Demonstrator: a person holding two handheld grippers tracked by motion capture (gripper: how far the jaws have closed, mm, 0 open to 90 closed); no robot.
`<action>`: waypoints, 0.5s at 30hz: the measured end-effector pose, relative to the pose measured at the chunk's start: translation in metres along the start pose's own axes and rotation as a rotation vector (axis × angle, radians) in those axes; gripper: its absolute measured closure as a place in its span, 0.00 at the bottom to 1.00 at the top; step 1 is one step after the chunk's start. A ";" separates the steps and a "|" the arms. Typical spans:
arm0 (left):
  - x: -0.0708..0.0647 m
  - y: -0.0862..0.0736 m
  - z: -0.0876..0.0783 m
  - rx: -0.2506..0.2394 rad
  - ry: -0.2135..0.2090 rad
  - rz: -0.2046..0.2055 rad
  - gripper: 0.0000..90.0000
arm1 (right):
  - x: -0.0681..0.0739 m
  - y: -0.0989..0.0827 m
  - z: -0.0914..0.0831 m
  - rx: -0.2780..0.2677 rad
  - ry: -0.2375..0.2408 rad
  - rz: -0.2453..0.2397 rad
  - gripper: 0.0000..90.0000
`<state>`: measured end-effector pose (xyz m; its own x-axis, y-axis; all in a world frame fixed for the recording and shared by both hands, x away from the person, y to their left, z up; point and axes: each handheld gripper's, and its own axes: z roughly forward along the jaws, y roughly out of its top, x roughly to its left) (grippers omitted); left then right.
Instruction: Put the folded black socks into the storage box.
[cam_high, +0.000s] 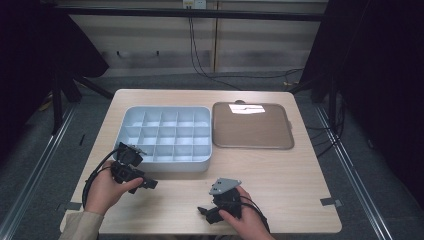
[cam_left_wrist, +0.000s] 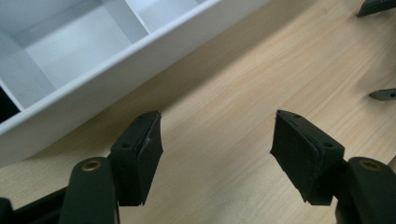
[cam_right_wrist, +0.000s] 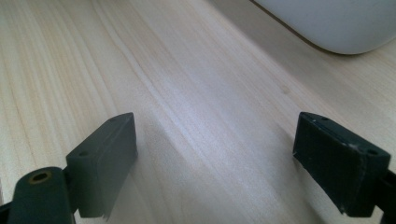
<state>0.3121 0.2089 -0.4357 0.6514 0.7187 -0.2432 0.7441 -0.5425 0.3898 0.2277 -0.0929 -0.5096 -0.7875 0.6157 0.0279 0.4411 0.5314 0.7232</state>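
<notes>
Compartment tray (cam_high: 165, 134) just beside left gripper (cam_high: 146, 183), right gripper (cam_high: 204, 212) apart, both fingers spread, empty

Pale grey-blue divided tray (cam_high: 165, 135), brown lid (cam_high: 251, 126), light wood-grain table (cam_high: 280, 175), black jaws.

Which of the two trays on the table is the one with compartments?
The pale blue tray on the left, split into a grid of small compartments. The brown tray beside it is flat and undivided.
</notes>
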 end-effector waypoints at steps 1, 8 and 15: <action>0.000 -0.001 0.001 -0.001 -0.001 0.008 0.37 | 0.000 0.000 0.000 0.000 0.000 0.000 0.15; 0.001 -0.007 0.007 0.004 -0.009 0.008 0.36 | 0.000 0.000 0.000 0.000 0.000 0.000 0.15; 0.000 -0.013 0.012 -0.002 -0.020 0.025 0.36 | 0.000 0.000 0.000 -0.001 0.000 0.000 0.15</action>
<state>0.3038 0.2105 -0.4514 0.6725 0.6963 -0.2510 0.7275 -0.5594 0.3973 0.2275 -0.0928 -0.5096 -0.7876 0.6156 0.0281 0.4409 0.5310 0.7236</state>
